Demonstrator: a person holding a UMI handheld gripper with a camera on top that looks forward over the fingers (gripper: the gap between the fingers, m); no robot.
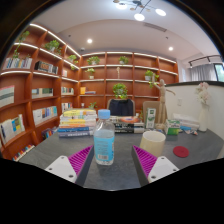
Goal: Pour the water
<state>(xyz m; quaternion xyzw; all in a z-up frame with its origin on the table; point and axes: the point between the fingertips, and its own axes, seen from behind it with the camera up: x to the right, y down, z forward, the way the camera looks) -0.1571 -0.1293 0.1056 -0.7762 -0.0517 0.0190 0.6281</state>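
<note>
Two fingers of my gripper (112, 162) reach forward over a grey table (120, 172), spread wide apart, each with a magenta pad (80, 158) on its inner face. Nothing is pinched between them. A clear plastic water bottle (104, 139) with a pale blue cap stands upright on the table just ahead of the fingers, nearer my left finger than my right, with open space at either side of it. The bottle looks mostly full, though I cannot tell the exact level.

Off to the right, beyond my right finger, sits a white cup (153, 141) with its mouth open upward, well apart from the bottle. Just beside it, further right, a small red round lid or coaster (180, 151) lies flat on the table; I cannot tell which it is.

Behind the bottle, a stack of books (75, 123) lies at the table's far edge on the left. A dark office chair (122, 108) stands beyond the table, and a green plant (120, 91) shows behind it. A wooden figure (159, 103) stands to the right, past the cup. Wooden bookshelves (40, 85) run along the left wall and across the back of the room, holding books and small plants.
</note>
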